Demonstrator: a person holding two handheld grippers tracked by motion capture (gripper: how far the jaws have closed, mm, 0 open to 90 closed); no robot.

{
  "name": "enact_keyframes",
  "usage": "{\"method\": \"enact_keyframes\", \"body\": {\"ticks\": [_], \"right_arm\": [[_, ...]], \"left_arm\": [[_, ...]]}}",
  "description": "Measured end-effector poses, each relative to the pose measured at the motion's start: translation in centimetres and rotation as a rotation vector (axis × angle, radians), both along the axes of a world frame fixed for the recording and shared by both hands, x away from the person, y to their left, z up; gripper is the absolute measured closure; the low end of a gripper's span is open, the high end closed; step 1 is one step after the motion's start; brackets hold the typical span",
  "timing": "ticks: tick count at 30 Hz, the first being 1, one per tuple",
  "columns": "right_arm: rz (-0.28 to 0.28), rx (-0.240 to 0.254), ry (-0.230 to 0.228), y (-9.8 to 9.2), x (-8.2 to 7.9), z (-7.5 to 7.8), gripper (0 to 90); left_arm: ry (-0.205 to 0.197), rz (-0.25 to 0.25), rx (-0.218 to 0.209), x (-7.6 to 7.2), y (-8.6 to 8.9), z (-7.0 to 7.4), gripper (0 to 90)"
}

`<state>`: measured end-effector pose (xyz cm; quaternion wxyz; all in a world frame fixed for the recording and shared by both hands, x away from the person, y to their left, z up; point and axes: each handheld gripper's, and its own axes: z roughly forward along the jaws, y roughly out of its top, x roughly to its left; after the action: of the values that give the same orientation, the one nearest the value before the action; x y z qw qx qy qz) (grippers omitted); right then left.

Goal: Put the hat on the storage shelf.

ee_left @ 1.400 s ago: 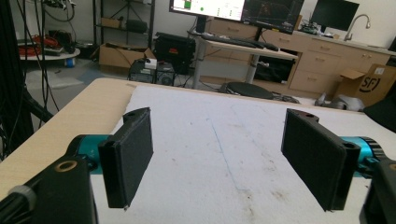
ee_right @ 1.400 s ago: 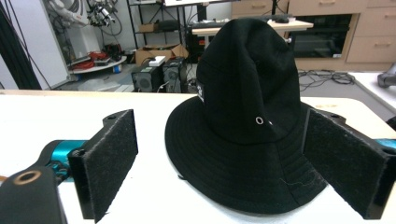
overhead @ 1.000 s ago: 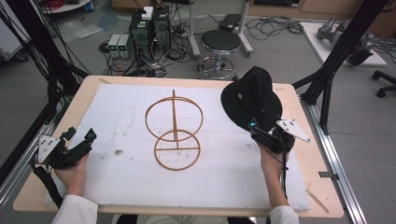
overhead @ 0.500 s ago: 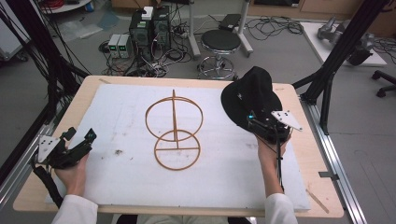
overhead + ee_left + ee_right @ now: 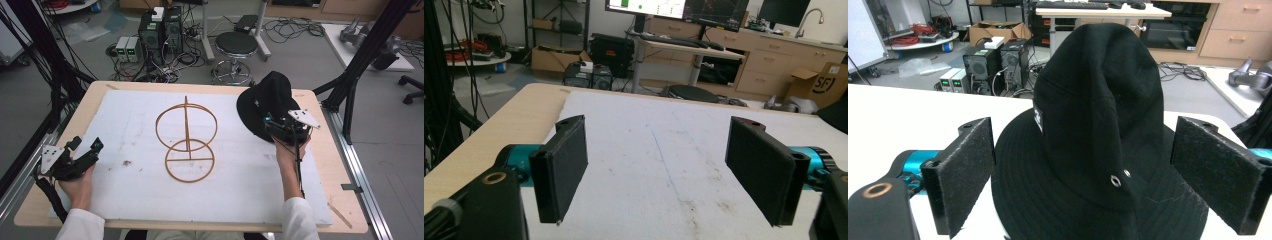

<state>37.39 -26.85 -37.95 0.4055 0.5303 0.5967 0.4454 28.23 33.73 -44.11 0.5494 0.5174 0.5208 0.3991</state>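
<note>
The black hat (image 5: 1098,130) sits between the jaws of the wide-spread right claw (image 5: 1098,180), touching neither.

Even, diffuse indoor light falls from overhead, bright on the white mat (image 5: 125,125) covering the table (image 5: 320,135); shadows beneath things are faint and soft. All views are slightly soft and low in detail. The black hat (image 5: 1098,125) reads nearly featureless, its folds lost in darkness. No strong glare.
</note>
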Motion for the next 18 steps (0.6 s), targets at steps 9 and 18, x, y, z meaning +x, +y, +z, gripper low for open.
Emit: {"method": "enact_keyframes", "body": {"ticks": [9,18], "right_arm": [[-0.024,-0.028,0.022,0.5,2.9,-0.1,9.9],[-0.021,-0.041,0.054,0.7,5.8,-0.4,9.9]], "left_arm": [[0.000,-0.002,-0.001,0.0,0.0,0.0,24.9],[0.002,-0.003,0.004,0.1,0.0,-0.1,24.9]]}}
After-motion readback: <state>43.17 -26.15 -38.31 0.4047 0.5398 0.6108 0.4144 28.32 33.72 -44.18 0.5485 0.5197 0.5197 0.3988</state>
